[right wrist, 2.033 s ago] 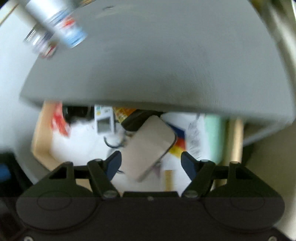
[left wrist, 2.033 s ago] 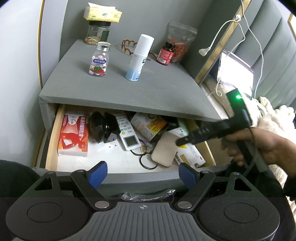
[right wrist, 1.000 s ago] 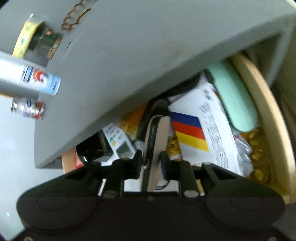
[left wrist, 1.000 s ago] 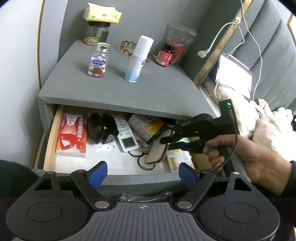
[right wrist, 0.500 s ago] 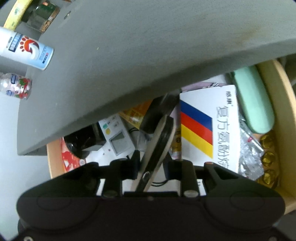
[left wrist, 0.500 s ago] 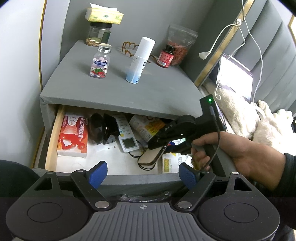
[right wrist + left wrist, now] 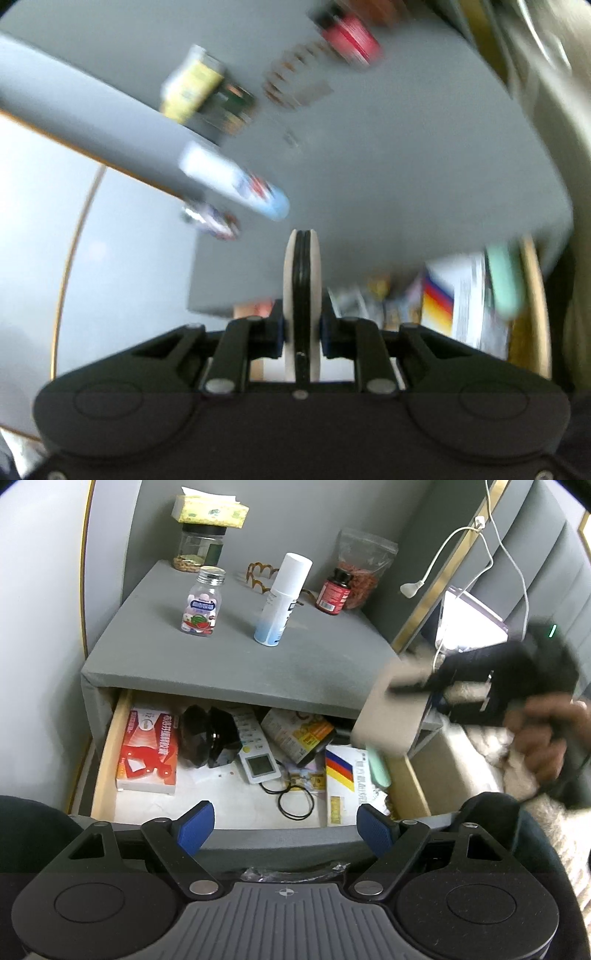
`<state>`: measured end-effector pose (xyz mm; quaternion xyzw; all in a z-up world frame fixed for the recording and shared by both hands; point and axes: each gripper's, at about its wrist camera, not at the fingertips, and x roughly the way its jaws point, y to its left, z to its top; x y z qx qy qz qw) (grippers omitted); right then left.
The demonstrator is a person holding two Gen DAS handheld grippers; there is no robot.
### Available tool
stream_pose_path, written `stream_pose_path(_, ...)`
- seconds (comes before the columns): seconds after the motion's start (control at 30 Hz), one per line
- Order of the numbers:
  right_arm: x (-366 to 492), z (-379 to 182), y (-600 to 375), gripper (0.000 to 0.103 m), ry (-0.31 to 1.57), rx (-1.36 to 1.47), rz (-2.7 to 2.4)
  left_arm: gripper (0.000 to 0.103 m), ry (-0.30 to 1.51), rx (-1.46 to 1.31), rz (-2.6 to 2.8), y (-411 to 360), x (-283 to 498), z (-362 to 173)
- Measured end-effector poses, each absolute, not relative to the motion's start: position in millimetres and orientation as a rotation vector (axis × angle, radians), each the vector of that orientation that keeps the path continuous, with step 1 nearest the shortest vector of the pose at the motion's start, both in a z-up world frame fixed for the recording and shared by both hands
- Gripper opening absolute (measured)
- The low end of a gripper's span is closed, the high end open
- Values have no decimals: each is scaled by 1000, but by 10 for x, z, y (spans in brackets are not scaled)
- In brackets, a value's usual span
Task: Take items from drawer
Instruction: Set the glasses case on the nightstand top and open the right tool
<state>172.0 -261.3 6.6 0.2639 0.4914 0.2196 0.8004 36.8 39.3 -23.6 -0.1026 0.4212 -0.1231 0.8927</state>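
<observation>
Grey padded walls surround a grey nightstand [image 7: 236,664] whose drawer [image 7: 107,746] stands pulled open toward the viewer. At the right, the right hand-held gripper [image 7: 302,332] has just been closing its jaws and now clamps a flat beige case [image 7: 391,709] edge-on between its pads, the case lifted clear of the drawer and hanging beside the nightstand's right front corner, blurred in the left wrist view, with the person's hand [image 7: 543,734] on the handle. Near the bottom of that view, the left hand-held gripper [image 7: 282,825] hangs over the drawer's near edge with its blue pads [image 7: 194,825] spread wide and nothing between them. Inside the drawer lie a red box [image 7: 147,749] at the left, a black faceted object [image 7: 210,738], a white remote control [image 7: 256,755], an orange-and-white packet [image 7: 295,734], black hair ties [image 7: 295,801], a white medicine box [image 7: 345,779] with blue, red and yellow stripes, and a mint-green case [image 7: 378,771] at the right. On the nightstand top stand a candy bottle [image 7: 202,603], a white spray can [image 7: 282,598], a red supplement bottle [image 7: 334,592], a glass jar [image 7: 197,548] under a tissue pack [image 7: 208,511], and a bag of dried red berries [image 7: 364,572].
</observation>
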Motion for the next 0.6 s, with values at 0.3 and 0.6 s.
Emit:
stream_pose_path(0.3,2917,-240,-2449,19,1152,392,513,88,890,-132,-101,374,394,-240)
stream_pose_path(0.6,2666,-147,-2278,57,1035,174,387,95,863,-101,-30,462,443,-63)
